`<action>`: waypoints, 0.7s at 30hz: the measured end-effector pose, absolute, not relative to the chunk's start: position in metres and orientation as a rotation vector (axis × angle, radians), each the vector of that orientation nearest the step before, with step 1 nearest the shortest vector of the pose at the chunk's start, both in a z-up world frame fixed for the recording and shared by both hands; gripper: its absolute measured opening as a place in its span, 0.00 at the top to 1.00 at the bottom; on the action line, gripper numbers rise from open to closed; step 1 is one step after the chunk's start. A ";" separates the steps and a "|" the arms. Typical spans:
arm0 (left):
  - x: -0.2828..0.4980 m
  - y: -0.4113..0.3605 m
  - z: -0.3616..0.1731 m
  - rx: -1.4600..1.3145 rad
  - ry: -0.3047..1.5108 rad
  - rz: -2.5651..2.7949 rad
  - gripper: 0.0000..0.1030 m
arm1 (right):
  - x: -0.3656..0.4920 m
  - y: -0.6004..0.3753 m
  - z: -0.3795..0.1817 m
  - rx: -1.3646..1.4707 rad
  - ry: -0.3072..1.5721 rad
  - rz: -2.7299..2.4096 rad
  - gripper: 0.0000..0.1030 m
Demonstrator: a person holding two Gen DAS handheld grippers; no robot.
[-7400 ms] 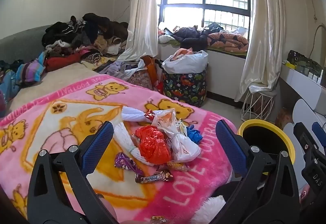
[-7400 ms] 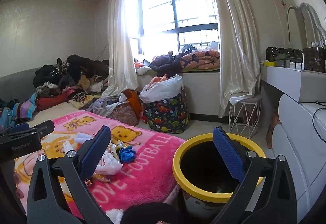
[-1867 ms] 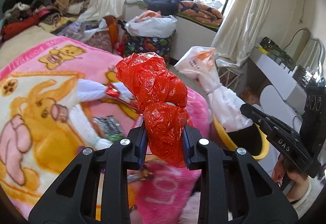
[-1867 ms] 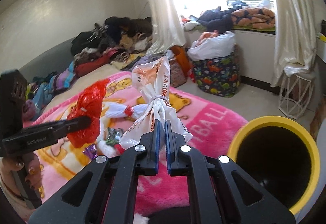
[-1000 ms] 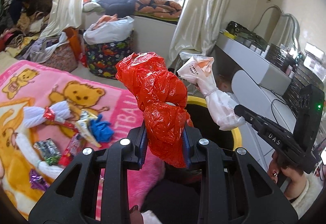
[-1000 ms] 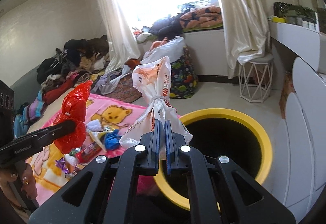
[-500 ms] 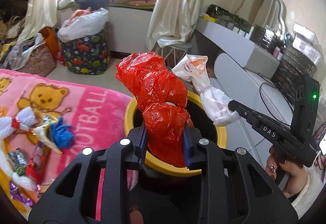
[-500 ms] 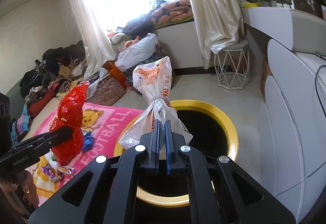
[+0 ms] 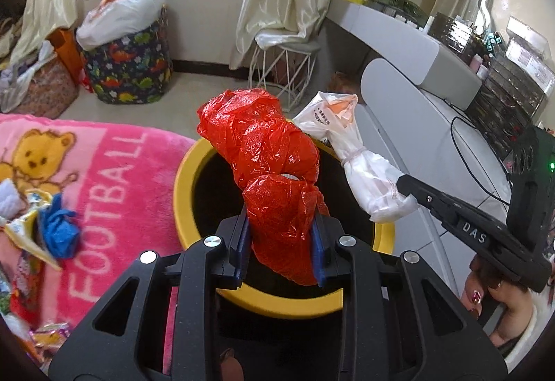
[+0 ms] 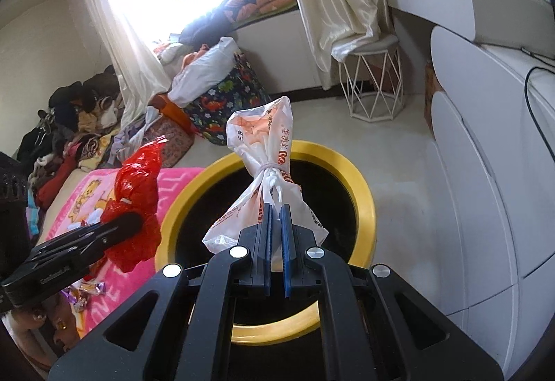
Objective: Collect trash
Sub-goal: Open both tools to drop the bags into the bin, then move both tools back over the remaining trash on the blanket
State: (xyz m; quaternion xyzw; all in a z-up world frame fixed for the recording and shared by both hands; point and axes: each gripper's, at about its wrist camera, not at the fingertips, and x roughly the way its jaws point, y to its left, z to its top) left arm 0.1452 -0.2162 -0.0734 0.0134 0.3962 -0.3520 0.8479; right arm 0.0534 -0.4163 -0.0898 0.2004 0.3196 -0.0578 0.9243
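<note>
My left gripper (image 9: 281, 225) is shut on a crumpled red plastic bag (image 9: 263, 152), held over the mouth of the black bin with a yellow rim (image 9: 184, 183). My right gripper (image 10: 275, 225) is shut on a knotted white plastic bag with orange print (image 10: 267, 173), which hangs above the same bin (image 10: 364, 204). In the left wrist view the white bag (image 9: 353, 159) and the right gripper (image 9: 402, 181) come in from the right over the bin's far edge. In the right wrist view the red bag (image 10: 138, 197) and the left gripper (image 10: 133, 221) sit at the bin's left rim.
A pink blanket (image 9: 104, 173) left of the bin carries a blue wad (image 9: 59, 232) and several wrappers (image 10: 88, 291). White drawers (image 10: 485, 173) stand right of the bin. Behind it are a wire stool (image 10: 373, 83), a dinosaur-print hamper (image 9: 128, 69) and curtains.
Both grippers have swung right from over the blanket and dropped toward the bin, each carrying its bag. The bin now lies directly under both bags.
</note>
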 end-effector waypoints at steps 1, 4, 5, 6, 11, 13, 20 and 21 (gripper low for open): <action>0.148 -0.219 -0.077 0.028 0.845 -0.745 0.79 | 0.055 -0.417 -0.092 0.420 0.662 -0.117 0.95; 0.152 -0.226 -0.085 0.037 0.863 -0.753 0.78 | 0.060 -0.417 -0.094 0.427 0.669 -0.098 0.94; 0.154 -0.228 -0.089 0.045 0.867 -0.750 0.76 | 0.060 -0.417 -0.095 0.423 0.669 -0.105 0.92; 0.156 -0.230 -0.091 0.052 0.868 -0.744 0.75 | 0.061 -0.418 -0.095 0.428 0.670 -0.114 0.90; 0.160 -0.229 -0.101 0.056 0.883 -0.701 0.35 | 0.063 -0.421 -0.098 0.430 0.670 -0.126 0.67; 0.158 -0.227 -0.101 0.045 0.877 -0.697 0.23 | 0.064 -0.420 -0.097 0.422 0.669 -0.133 0.64; 0.149 -0.209 -0.092 -0.018 0.857 -0.655 0.11 | 0.060 -0.419 -0.093 0.421 0.633 -0.161 0.47; 0.146 -0.206 -0.089 -0.022 0.849 -0.647 0.10 | 0.060 -0.420 -0.091 0.418 0.627 -0.163 0.44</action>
